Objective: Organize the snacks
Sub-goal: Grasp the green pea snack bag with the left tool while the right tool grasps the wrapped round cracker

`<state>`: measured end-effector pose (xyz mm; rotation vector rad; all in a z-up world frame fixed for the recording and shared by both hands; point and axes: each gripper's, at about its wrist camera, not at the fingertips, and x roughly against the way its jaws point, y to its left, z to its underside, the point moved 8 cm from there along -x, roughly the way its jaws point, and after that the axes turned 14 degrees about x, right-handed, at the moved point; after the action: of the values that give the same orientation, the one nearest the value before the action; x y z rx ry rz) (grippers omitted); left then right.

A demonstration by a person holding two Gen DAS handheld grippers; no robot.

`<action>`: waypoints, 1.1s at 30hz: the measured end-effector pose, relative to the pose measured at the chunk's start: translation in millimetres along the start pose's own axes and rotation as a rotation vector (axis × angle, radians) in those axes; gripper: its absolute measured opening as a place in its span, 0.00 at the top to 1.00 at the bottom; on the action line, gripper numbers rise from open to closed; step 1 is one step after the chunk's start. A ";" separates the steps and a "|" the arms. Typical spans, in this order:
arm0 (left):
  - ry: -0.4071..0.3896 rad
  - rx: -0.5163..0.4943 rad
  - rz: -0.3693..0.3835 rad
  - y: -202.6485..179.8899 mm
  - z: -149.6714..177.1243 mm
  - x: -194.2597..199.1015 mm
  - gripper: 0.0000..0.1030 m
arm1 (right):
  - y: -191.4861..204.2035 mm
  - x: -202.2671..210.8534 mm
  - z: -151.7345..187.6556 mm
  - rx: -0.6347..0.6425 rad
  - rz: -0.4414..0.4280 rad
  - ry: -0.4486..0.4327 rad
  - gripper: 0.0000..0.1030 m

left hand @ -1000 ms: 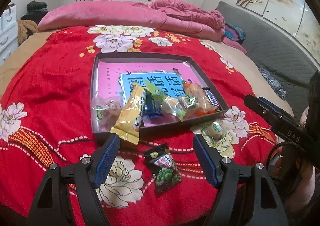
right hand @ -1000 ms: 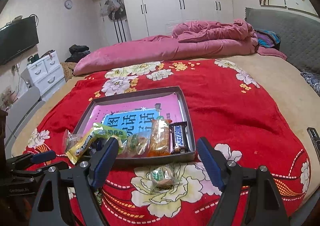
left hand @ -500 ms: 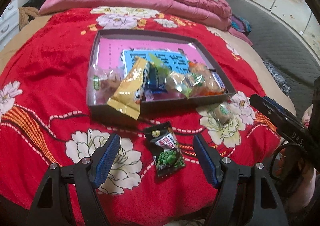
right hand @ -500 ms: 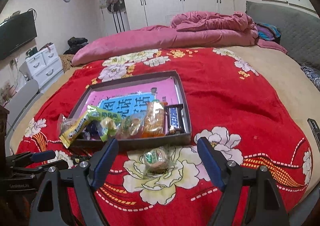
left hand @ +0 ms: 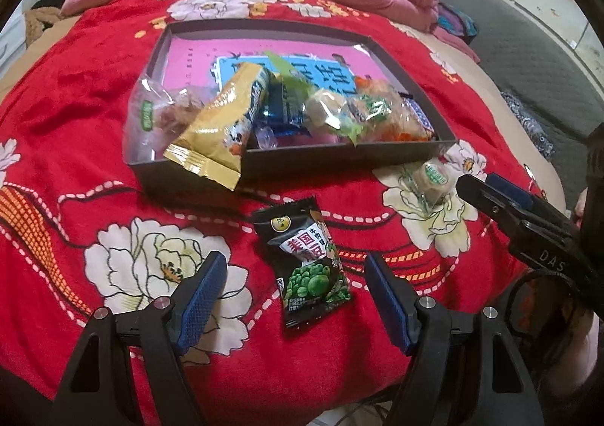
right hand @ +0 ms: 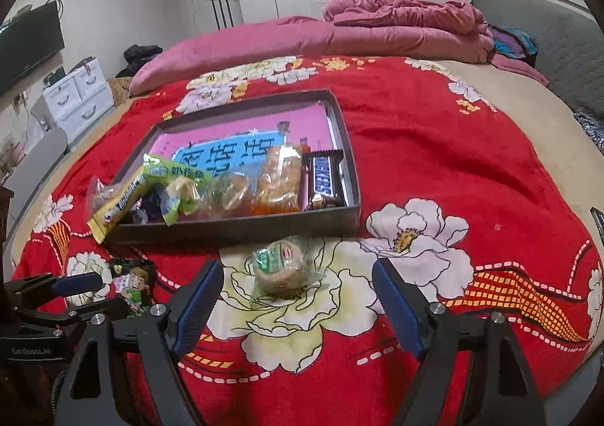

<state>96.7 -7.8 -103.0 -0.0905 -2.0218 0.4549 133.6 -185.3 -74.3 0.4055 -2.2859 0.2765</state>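
i have my left claw (left hand: 294, 297) wide around the green pea packet (left hand: 307, 261), my right claw (right hand: 298, 301) wide at the wrapped cake (right hand: 281, 267); both lie outside the box (left hand: 339, 158).

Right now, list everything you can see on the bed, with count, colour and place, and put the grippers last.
shallow dark cardboard box: one, grey-brown, middle of the red floral blanket.
wrapped snacks: several, mixed colours, along the box's near side.
gold foil packet: one, overhanging the box's near rim.
black green-pea packet: one, on the blanket before the left gripper.
clear-wrapped round pastry: one, tan, before the right gripper.
Both grippers: blue fingers apart, empty.
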 end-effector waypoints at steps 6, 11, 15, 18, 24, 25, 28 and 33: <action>0.018 0.003 -0.006 1.1 0.7 -10.2 0.26 | 2.6 -14.6 2.8 0.020 -0.007 0.028 0.22; 0.019 -0.005 -0.014 0.2 -0.3 -15.9 0.26 | 3.2 -28.9 4.6 0.022 -0.014 0.053 0.22; 0.020 -0.012 -0.020 -0.5 0.1 -18.7 0.26 | 2.4 -38.5 5.4 0.026 -0.008 0.067 0.22; 0.019 -0.014 -0.028 -0.9 -0.4 -21.4 0.26 | 3.1 -45.4 4.7 0.036 0.005 0.075 0.22; 0.022 -0.005 -0.034 -0.3 -1.1 -24.3 0.26 | 8.6 -52.7 2.9 0.073 0.019 0.070 0.33; 0.023 -0.006 -0.037 -0.4 -1.1 -24.9 0.26 | 9.2 -53.5 2.6 0.079 0.017 0.069 0.39; 0.025 -0.012 -0.047 -0.9 -0.1 -26.2 0.25 | 12.2 -53.1 2.9 0.097 0.010 0.063 0.49; 0.029 -0.021 -0.070 0.5 -0.2 -26.0 0.35 | 14.1 -49.4 3.9 0.108 0.001 0.058 0.51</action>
<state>109.3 -13.9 -124.9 -0.0388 -1.9944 0.3861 157.5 -163.5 -114.4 0.4459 -2.2206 0.4079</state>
